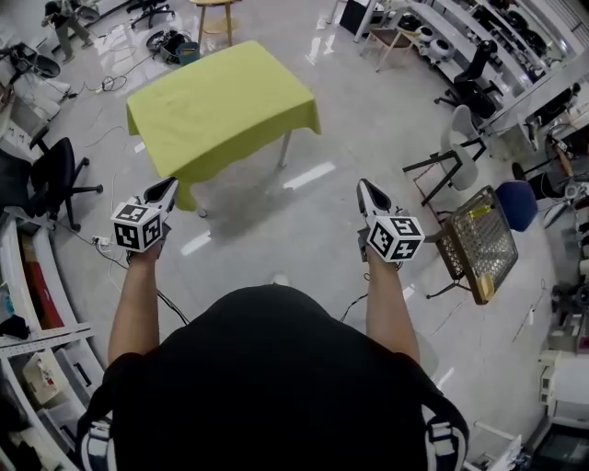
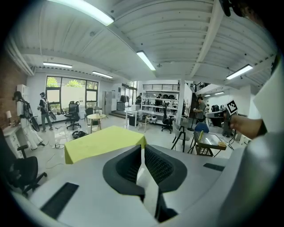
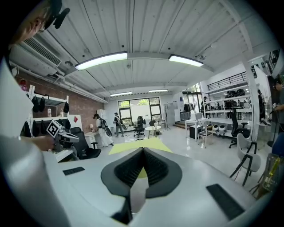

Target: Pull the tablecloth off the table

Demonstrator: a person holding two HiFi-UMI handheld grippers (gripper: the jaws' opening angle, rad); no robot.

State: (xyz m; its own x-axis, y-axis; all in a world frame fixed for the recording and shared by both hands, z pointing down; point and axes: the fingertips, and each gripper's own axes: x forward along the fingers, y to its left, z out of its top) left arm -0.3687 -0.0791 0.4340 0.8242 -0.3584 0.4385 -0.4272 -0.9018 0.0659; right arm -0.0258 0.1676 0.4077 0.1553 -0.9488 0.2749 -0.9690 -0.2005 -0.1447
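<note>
While we stood well short of the table [image 1: 285,147], both tongs were closed on nothing. The left gripper [image 1: 169,187] and the right gripper [image 1: 365,188] each had their jaws pressed together, with no cloth between them. The tablecloth [image 1: 221,101], a yellow-green sheet, covered the whole top of the table and hung over every edge we could see. It lay smooth apart from faint creases, and nothing stood on it.

We judged the step in hand to be the approach. To do it well, we would need to part both pairs of jaws before reaching the near hem. We would then take that hem at 2 places, spread toward the 2 near corners, and bite enough fabric that it could not slip. A level pull away from the table should let the cloth slide without dragging the light frame along.

Around the table the floor [image 1: 350,120] was glossy grey and mirrored the ceiling lights. Cables [image 1: 110,83] lay left of the table, and a black office chair [image 1: 51,175] stood left of it and nearer us. A round wooden stand [image 1: 216,4] stood beyond the table, and a wire-mesh cart [image 1: 483,244] well to its right.
</note>
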